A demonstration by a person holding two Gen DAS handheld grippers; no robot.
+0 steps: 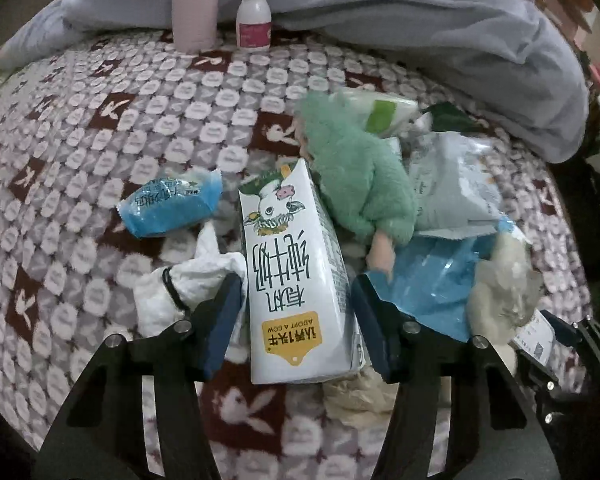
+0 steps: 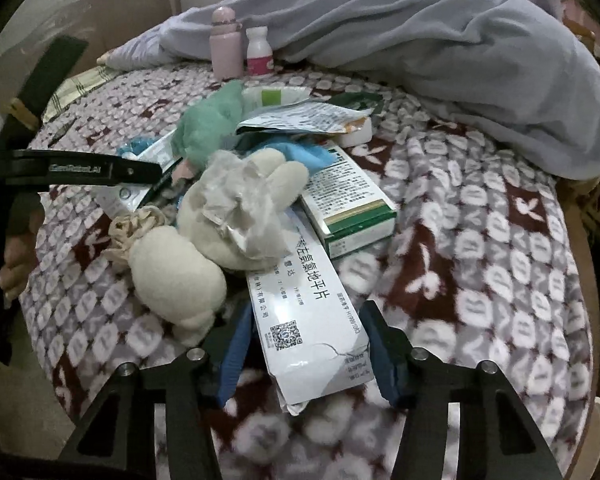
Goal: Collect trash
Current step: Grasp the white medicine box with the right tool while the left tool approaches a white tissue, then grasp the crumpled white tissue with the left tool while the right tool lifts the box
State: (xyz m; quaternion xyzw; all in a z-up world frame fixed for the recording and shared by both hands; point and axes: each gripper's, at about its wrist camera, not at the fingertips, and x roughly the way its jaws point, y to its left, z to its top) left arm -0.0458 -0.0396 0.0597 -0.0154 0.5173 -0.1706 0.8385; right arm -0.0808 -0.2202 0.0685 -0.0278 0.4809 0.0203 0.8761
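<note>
Two grips are on. Your left gripper (image 1: 298,320) has its jaws pinching the milk carton (image 1: 296,276) across the narrow sides near its base; it lies flat on the bed (image 1: 100,120). The carton looks stiff but crushable, probably empty and light, so squeeze gently. Your right gripper (image 2: 306,344) has its jaws closed on the flat white medicine box (image 2: 312,320), whose far end is tucked under the cream plush toy (image 2: 204,240). That thin card will flex and slip, so draw it out low. Soft wrappers sit just beyond.
</note>
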